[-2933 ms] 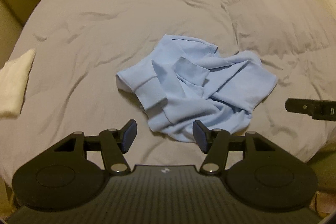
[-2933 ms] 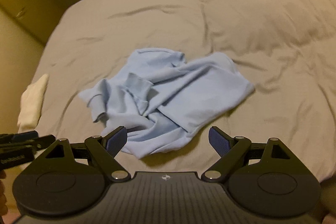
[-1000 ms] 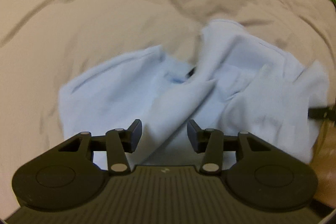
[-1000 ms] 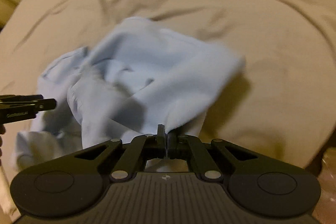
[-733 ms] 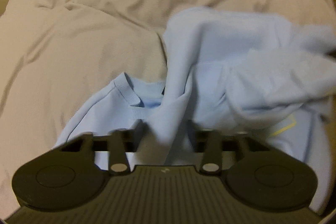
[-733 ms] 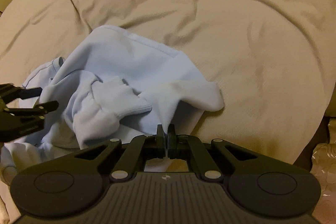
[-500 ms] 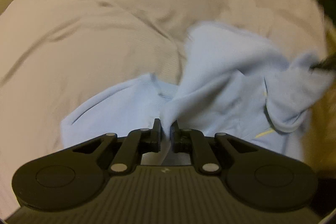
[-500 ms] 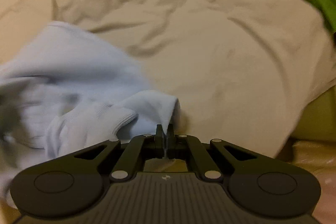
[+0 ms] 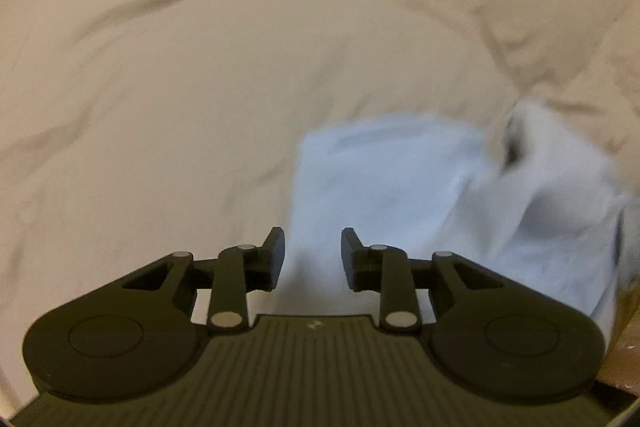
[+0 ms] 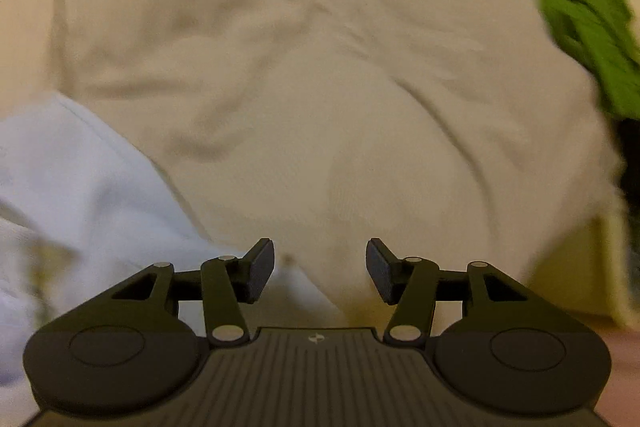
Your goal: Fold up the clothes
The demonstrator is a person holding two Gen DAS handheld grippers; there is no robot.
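Both tools, left tool (image 9: 312, 253) and right tool (image 10: 320, 265), gape empty; blurred blue garment (image 9: 420, 187) partly cropped.

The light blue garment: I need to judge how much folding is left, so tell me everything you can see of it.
The light blue garment is soft, matte cloth lying bunched and unfolded on the beige bedcover, with raised folds on its right side; blur hides finer detail. It lies near the bed's front edge. The left gripper hangs open over its near edge, not pinching it. In the right wrist view the cloth spreads at left, beside the open right gripper, whose fingers hold nothing.
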